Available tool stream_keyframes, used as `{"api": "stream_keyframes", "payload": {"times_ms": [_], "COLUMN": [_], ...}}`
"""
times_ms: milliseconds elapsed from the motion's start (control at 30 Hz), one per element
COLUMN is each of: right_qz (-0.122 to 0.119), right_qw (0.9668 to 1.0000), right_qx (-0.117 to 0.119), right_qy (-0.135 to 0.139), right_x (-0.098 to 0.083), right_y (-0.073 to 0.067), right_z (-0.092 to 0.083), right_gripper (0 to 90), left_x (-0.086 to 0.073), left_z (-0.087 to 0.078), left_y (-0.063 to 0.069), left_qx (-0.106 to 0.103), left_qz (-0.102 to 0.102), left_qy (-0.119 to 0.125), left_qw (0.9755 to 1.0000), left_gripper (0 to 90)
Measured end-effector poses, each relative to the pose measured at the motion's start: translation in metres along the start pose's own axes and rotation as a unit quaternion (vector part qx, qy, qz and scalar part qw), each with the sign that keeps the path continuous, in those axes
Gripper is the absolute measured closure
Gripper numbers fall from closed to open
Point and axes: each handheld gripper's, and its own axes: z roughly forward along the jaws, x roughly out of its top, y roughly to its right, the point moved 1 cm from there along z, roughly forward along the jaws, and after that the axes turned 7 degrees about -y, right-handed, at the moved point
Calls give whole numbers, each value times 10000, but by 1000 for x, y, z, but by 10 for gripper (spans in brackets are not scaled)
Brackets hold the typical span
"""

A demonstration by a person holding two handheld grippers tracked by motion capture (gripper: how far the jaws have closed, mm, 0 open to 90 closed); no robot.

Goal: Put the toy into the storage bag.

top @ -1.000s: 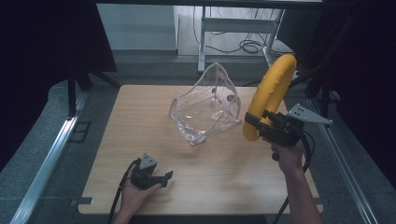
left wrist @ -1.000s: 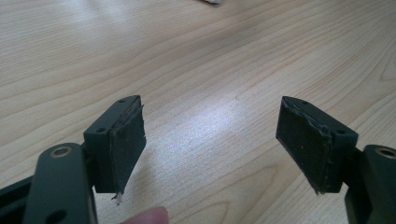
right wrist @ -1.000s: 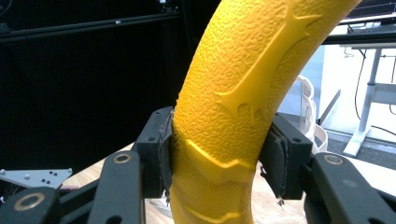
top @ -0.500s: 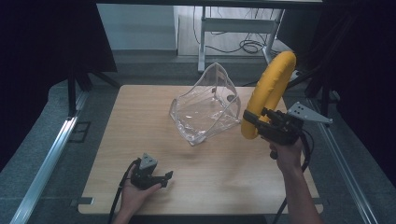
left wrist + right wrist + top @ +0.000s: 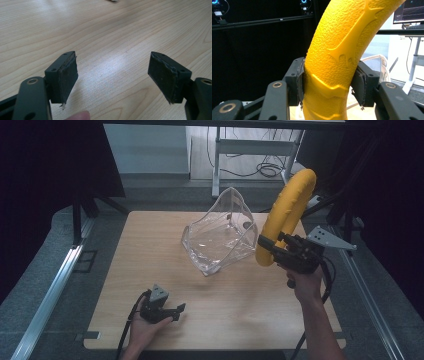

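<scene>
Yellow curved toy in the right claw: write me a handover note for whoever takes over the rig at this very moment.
Right claw: shut on the yellow curved toy, gripped near its lower end and held up in the air beside the clear plastic container.
Left claw: open, empty, low over the wooden table near its front edge.
Done: toy picked up.
Left: probably lowering the toy into the container, which lies tilted with its opening up and looks empty; nothing steadies it yet.
</scene>
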Motion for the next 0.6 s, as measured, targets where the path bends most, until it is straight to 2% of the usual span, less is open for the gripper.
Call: {"api": "stream_keyframes", "payload": {"times_ms": [600], "right_qz": [-103], "right_qw": [9997], "right_qx": [187], "right_qy": [130], "right_x": [17], "right_y": [-14], "right_z": [11], "right_gripper": [487], "left_x": [0], "left_z": [0], "left_y": [0], "left_qx": [-5], "left_qz": [1], "left_qy": [12], "left_qw": [10000], "left_gripper": [238]}}
